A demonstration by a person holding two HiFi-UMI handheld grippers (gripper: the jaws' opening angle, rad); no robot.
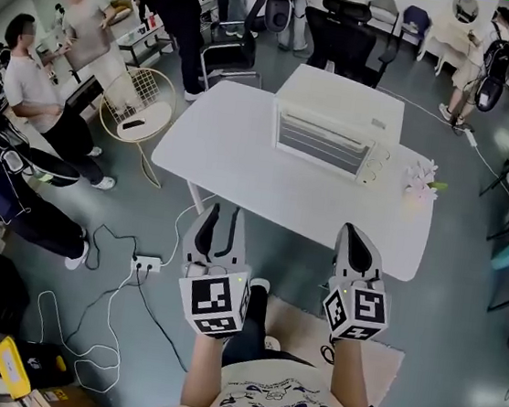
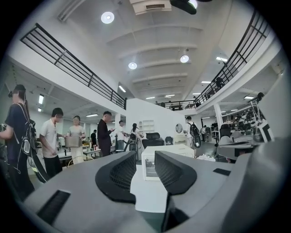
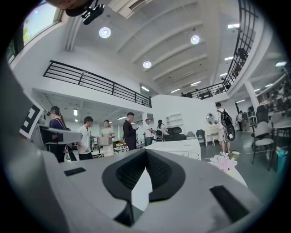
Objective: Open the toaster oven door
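Observation:
A white toaster oven (image 1: pixel 326 142) stands toward the far side of a white table (image 1: pixel 225 139), door shut and facing me, knobs on its right. Both grippers hover short of the table's near edge, well away from the oven. My left gripper (image 1: pixel 224 213) is open and holds nothing; in the left gripper view the oven (image 2: pixel 149 167) shows through the gap between the left gripper's (image 2: pixel 144 159) jaws. My right gripper (image 1: pixel 351 230) is shut on nothing; in the right gripper view the right gripper's (image 3: pixel 146 154) tips meet, with the oven (image 3: pixel 182 148) beyond.
A small bunch of pink flowers (image 1: pixel 420 180) sits on the table right of the oven. A power strip (image 1: pixel 146 263) with cables lies on the floor at the left. A round wire chair (image 1: pixel 137 110) and several people stand left; office chairs (image 1: pixel 349 34) are behind.

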